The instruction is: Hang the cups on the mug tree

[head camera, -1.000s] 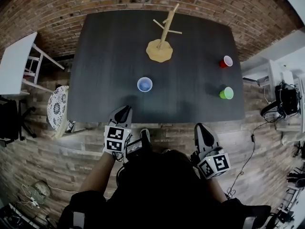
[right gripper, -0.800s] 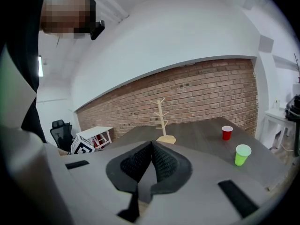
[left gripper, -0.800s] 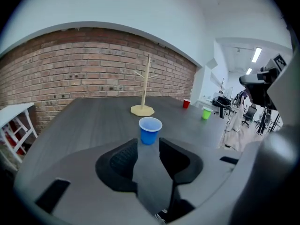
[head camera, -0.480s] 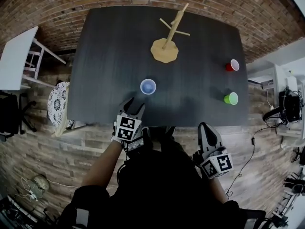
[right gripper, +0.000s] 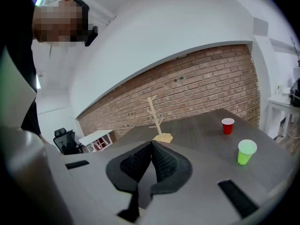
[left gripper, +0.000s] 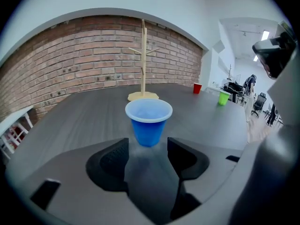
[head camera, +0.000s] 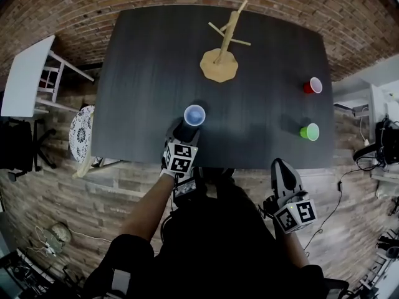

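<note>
Left fingers (left gripper: 110, 165) just opened wide, empty, blue cup (left gripper: 148, 123) just ahead

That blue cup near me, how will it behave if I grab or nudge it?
The blue cup looks like thin plastic: probably light, likely to flex if squeezed hard. It tapers to a narrow base and looks empty, so a nudge may tip or slide it.

left gripper (head camera: 186, 131) out front on an extended forearm (head camera: 149, 205), pitched down, jaws have just been opening, now wide, nothing between them. right gripper (head camera: 282, 167) held beside the torso (head camera: 215, 242), jaws pressed together, empty.
</note>
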### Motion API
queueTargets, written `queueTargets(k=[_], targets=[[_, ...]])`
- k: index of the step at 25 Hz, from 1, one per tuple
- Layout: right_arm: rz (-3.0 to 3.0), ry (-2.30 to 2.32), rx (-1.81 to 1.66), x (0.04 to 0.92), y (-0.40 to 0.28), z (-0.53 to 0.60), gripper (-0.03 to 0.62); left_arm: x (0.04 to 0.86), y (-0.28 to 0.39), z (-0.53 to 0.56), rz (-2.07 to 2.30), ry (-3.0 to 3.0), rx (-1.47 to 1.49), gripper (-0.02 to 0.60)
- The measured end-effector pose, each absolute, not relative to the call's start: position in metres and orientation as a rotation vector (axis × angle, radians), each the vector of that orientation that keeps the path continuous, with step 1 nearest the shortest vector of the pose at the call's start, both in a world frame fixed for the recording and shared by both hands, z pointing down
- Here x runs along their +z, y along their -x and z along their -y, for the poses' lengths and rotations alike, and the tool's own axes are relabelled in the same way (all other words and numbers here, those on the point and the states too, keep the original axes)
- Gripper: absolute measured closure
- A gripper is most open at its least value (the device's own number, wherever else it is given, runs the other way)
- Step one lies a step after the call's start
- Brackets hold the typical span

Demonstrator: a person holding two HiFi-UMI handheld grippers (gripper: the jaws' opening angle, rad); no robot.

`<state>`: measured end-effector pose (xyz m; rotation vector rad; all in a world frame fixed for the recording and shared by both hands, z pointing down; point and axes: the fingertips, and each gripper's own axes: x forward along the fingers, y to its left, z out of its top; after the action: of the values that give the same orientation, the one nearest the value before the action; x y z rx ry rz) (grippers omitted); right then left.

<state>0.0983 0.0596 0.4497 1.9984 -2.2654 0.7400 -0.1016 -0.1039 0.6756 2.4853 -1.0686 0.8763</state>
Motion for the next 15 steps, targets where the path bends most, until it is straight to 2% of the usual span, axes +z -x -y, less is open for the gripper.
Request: queueTargets(k=[15], targets=[[2.152, -2.159, 0.931, 0.469, -0.13, -0.087, 0.569, 0.688, 0.089, 0.129, 1.172, -2.423, 0.798, 0.319]])
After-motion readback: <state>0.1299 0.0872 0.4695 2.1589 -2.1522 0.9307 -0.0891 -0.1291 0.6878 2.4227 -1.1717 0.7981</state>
